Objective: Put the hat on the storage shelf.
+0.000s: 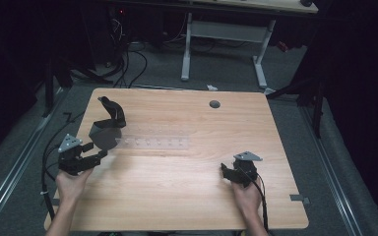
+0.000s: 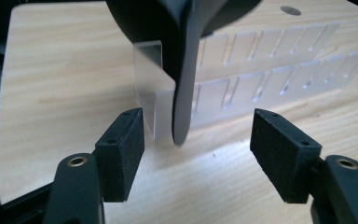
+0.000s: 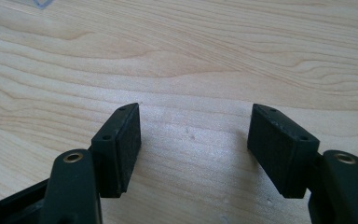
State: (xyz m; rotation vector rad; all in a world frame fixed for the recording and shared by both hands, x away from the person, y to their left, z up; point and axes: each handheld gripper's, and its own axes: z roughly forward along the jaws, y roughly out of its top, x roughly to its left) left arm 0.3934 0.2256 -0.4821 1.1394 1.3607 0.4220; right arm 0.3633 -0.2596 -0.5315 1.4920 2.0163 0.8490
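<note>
A long clear plastic rack (image 1: 157, 143) with a row of slots lies across the middle of the wooden table (image 1: 187, 196). A black curved object (image 1: 107, 129) leans on the rack's left end; in the left gripper view the black object (image 2: 182, 70) stands with its thin lower edge down beside the clear rack (image 2: 261, 79). My left gripper (image 1: 98, 156) (image 2: 198, 140) is open just in front of it, jaws either side of that edge, pads apart from it. My right gripper (image 1: 226, 171) (image 3: 193, 140) rests open over bare wood at the front right.
A round cable hole (image 1: 214, 104) sits near the table's far edge. Black cables (image 1: 47, 157) trail off the table's left side. A white desk frame (image 1: 187, 49) stands on the floor behind the table.
</note>
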